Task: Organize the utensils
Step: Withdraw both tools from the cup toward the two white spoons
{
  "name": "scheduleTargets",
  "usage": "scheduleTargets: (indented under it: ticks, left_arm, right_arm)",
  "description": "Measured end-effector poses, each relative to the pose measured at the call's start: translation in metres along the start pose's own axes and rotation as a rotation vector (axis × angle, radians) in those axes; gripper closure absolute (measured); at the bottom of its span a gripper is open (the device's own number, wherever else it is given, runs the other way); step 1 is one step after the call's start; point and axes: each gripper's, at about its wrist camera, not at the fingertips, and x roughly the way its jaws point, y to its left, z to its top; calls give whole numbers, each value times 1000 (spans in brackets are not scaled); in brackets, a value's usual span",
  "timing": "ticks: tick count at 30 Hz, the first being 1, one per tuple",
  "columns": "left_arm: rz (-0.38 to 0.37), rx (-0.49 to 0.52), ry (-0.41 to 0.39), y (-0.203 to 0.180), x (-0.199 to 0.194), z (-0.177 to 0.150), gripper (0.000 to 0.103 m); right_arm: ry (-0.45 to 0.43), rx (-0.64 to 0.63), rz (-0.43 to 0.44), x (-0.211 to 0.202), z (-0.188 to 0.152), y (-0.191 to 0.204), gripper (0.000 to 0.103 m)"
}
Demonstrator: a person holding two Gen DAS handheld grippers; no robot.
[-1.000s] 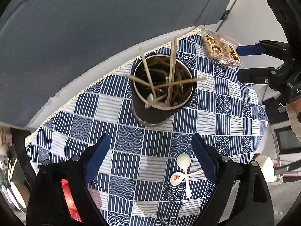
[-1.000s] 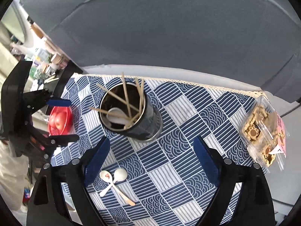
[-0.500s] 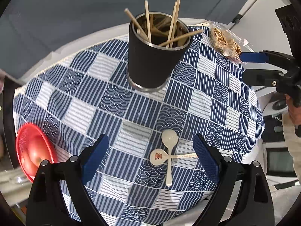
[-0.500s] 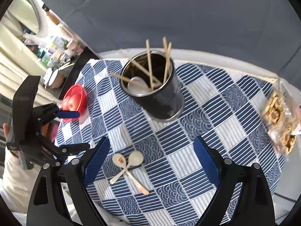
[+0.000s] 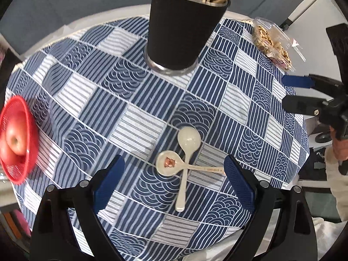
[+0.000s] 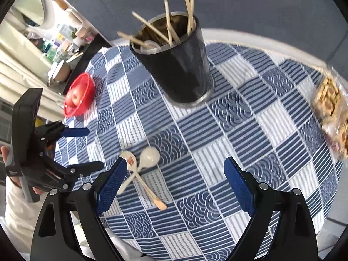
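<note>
Two crossed spoons [image 5: 184, 163] on the checked cloth [image 5: 130, 100], near side of the black utensil cup [image 5: 180, 26].
Left gripper [image 5: 174, 182] and right gripper [image 6: 174, 182] both gape empty above the spoons.

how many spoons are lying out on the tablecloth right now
2, crossed over each other near the front edge: a plain white spoon and a patterned spoon beneath it. Something pale, maybe another spoon, sits inside the black utensil holder among the chopsticks.
</note>
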Motion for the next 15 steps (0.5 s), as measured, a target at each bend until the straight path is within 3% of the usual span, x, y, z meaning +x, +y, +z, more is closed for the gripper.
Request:
scheduleTargets:
  ticks: [11,15]
  left_arm:
    - [-5,-79,24,4,26,-34,12]
    - [-11,-88,22,7,33,-41,12]
  right_arm:
    - [43,-41,11,23,-38,-6,17]
    - [0,-39,34,26,-45,-8,17]
